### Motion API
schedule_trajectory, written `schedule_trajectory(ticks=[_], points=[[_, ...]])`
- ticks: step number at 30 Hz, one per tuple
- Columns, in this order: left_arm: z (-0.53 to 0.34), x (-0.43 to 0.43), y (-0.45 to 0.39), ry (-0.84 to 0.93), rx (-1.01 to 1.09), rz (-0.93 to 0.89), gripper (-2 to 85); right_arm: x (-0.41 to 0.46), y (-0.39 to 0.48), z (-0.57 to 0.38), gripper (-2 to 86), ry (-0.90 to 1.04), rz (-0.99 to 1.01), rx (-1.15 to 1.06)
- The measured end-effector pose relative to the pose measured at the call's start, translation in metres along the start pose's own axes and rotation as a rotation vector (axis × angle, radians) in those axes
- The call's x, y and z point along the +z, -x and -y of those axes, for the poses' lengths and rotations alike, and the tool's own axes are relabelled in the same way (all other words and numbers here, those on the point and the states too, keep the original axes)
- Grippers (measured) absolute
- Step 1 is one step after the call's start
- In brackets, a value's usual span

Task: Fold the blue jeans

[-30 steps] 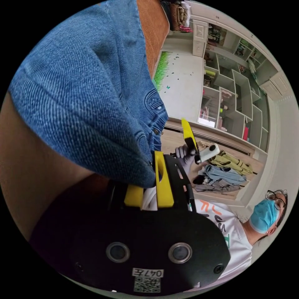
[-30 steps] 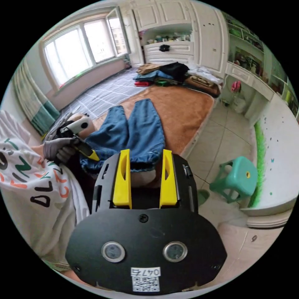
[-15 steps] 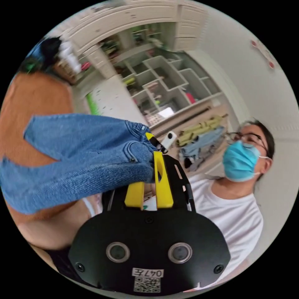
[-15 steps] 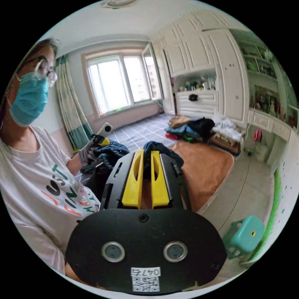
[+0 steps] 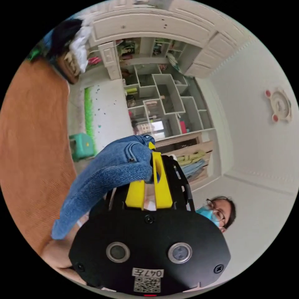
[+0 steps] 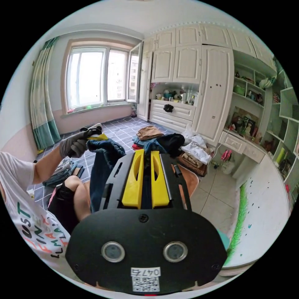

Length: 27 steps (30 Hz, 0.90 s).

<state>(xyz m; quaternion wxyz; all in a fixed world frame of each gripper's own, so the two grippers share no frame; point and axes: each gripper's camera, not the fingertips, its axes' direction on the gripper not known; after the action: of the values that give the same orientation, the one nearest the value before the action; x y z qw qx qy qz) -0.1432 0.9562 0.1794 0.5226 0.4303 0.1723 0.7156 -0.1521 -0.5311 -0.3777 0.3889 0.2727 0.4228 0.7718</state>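
The blue jeans (image 5: 106, 174) are lifted off the bed and hang down from my left gripper (image 5: 149, 165), which is shut on the waistband edge. In the right gripper view, my right gripper (image 6: 145, 162) is shut on dark denim pinched between its yellow jaws. Just beyond it the jeans (image 6: 104, 155) drape between the two grippers. A gloved hand (image 6: 73, 144) holds the left gripper (image 6: 97, 137) up at the left, clamped on the bunched waistband. The lower legs of the jeans are hidden behind my right gripper's body.
An orange bed cover (image 5: 31, 140) lies below, with a pile of clothes (image 6: 165, 141) at its far end. A green stool (image 5: 81, 146) stands on the tiled floor beside the bed. White wardrobes (image 6: 199, 81) and open shelves (image 5: 165, 99) line the walls. The person's knee (image 6: 76, 193) is close by.
One second ago the jeans lay flat on the bed with my right gripper open. It has since shut on them, and both grippers have raised the jeans into the air.
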Motion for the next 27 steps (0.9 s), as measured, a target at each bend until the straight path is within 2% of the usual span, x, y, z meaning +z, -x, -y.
schedule_trajectory(ticks=[4, 6, 9, 11, 13, 16, 18, 22, 27], points=[[0.023, -0.002, -0.121, 0.106, 0.309, 0.194, 2.2, -0.033, 0.008, 0.012, 0.4, -0.240, -0.013, -0.058], [0.014, -0.005, -0.135, 0.128, 0.322, 0.326, 2.4, -0.030, 0.015, 0.005, 0.4, -0.234, 0.010, -0.082], [-0.010, -0.015, -0.081, 0.175, 0.150, 0.446, 2.5, 0.011, 0.026, -0.027, 0.5, -0.082, 0.026, -0.080], [-0.030, -0.024, -0.006, 0.202, -0.048, 0.438, 2.2, 0.057, 0.031, -0.060, 0.5, 0.059, 0.055, -0.047], [-0.066, -0.038, 0.115, 0.232, -0.340, 0.436, 1.7, 0.134, 0.031, -0.117, 0.5, 0.273, 0.103, 0.076], [-0.122, -0.048, 0.243, 0.245, -0.673, 0.480, 1.4, 0.227, 0.035, -0.193, 0.4, 0.552, 0.174, 0.229], [-0.150, -0.050, 0.288, 0.245, -0.808, 0.463, 1.3, 0.264, 0.041, -0.229, 0.4, 0.693, 0.184, 0.284], [-0.163, -0.052, 0.299, 0.218, -0.855, 0.416, 1.4, 0.287, 0.041, -0.260, 0.5, 0.778, 0.197, 0.356], [-0.146, -0.037, 0.269, 0.305, -0.790, 0.506, 2.6, 0.315, 0.026, -0.269, 0.5, 0.835, 0.232, 0.384]])
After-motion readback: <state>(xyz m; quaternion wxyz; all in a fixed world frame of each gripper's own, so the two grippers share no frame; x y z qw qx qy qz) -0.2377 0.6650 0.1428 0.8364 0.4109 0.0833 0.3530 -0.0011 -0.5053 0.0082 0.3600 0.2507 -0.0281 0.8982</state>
